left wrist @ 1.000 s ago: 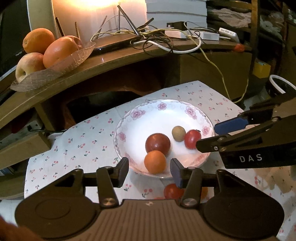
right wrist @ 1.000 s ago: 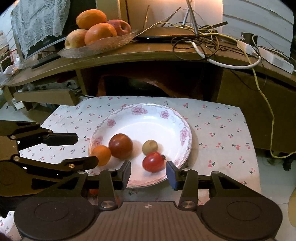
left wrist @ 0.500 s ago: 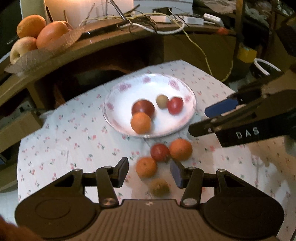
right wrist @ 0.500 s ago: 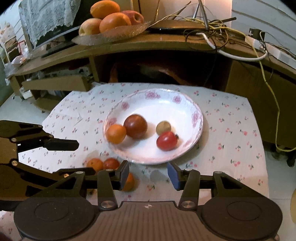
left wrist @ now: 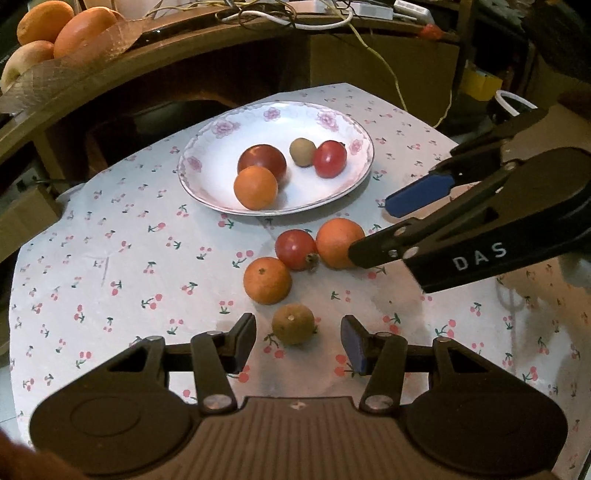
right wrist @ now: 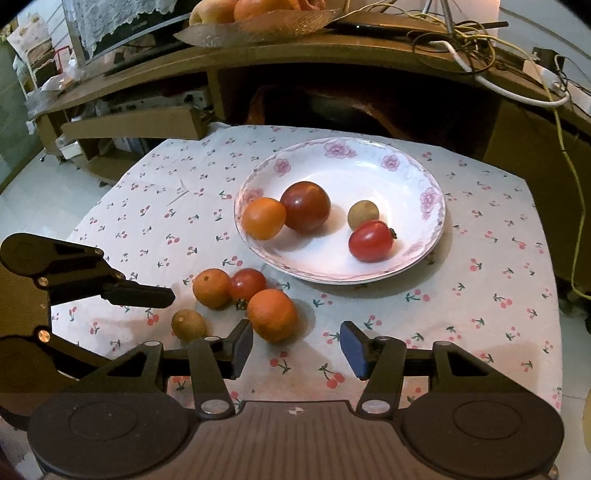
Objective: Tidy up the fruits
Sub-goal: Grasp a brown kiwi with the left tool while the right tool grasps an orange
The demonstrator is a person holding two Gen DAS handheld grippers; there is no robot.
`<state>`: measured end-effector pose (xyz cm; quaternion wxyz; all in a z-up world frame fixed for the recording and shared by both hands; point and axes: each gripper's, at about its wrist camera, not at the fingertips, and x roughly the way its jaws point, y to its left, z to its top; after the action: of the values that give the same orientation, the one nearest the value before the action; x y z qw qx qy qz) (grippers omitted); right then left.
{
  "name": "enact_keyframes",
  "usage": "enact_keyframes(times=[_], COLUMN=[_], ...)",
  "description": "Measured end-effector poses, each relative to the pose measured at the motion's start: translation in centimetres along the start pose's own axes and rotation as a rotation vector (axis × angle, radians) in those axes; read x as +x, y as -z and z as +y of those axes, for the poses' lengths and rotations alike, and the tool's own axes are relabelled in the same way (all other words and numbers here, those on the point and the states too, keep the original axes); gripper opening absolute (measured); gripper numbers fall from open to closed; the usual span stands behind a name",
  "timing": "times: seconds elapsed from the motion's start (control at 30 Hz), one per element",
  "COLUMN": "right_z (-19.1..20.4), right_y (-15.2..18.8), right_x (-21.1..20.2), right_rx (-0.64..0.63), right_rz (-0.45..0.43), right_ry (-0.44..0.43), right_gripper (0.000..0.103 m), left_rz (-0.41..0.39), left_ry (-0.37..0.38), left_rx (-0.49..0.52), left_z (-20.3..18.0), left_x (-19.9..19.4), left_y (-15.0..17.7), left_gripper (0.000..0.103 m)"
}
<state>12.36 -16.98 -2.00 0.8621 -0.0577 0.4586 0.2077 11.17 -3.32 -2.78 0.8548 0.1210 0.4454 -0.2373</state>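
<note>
A white floral plate holds an orange, a dark red tomato, a small brown fruit and a red tomato. In front of it on the cloth lie two oranges, a red tomato and a brownish fruit. My left gripper is open, just short of the brownish fruit. My right gripper is open and empty, near the orange; it also shows in the left wrist view.
The table has a white cherry-print cloth. Behind it stands a wooden desk with cables and a glass dish of large fruits. Cardboard boxes sit at the left, floor at the right.
Both grippers have pulled back and up from the plate. Several loose fruits on the cloth in front of the plate have come into view. Both grippers stay open.
</note>
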Motion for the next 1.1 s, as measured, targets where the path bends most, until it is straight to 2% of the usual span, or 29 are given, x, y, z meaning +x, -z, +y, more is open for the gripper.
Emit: enact_keyframes(times=[0.4, 0.53, 0.6, 0.7, 1.0, 1.1], right_z=[0.5, 0.8, 0.6, 0.5, 0.2, 0.4], right_y=[-0.4, -0.3, -0.4, -0.2, 1.8, 2.5], right_x=[2.1, 2.4, 2.3, 2.1, -0.1, -1.1], right_rx=[-0.028, -0.053, -0.039, -0.042, -0.029, -0.011], right_rz=[0.028, 0.033, 0.029, 0.028, 0.034, 0.025], right_ry=[-0.027, -0.019, -0.031, -0.018, 0.019, 0.016], right_gripper=[0.055, 0.042, 0.033, 0.033, 0.032, 0.032], left_rz=[-0.003, -0.009, -0.017, -0.037, -0.032, -0.035], left_ry=[-0.022, -0.024, -0.029, -0.018, -0.038, -0.033], left_rx=[0.005, 0.003, 0.0, -0.005, 0.028, 0.011], left_z=[0.0, 0.1, 0.2, 0.3, -0.4, -0.1], left_x=[0.7, 0.8, 0.8, 0.5, -0.1, 0.1], left_y=[0.2, 0.1, 0.1, 0.0, 1.1, 1.2], left_gripper=[0.048, 0.048, 0.04, 0.031, 0.031, 0.031])
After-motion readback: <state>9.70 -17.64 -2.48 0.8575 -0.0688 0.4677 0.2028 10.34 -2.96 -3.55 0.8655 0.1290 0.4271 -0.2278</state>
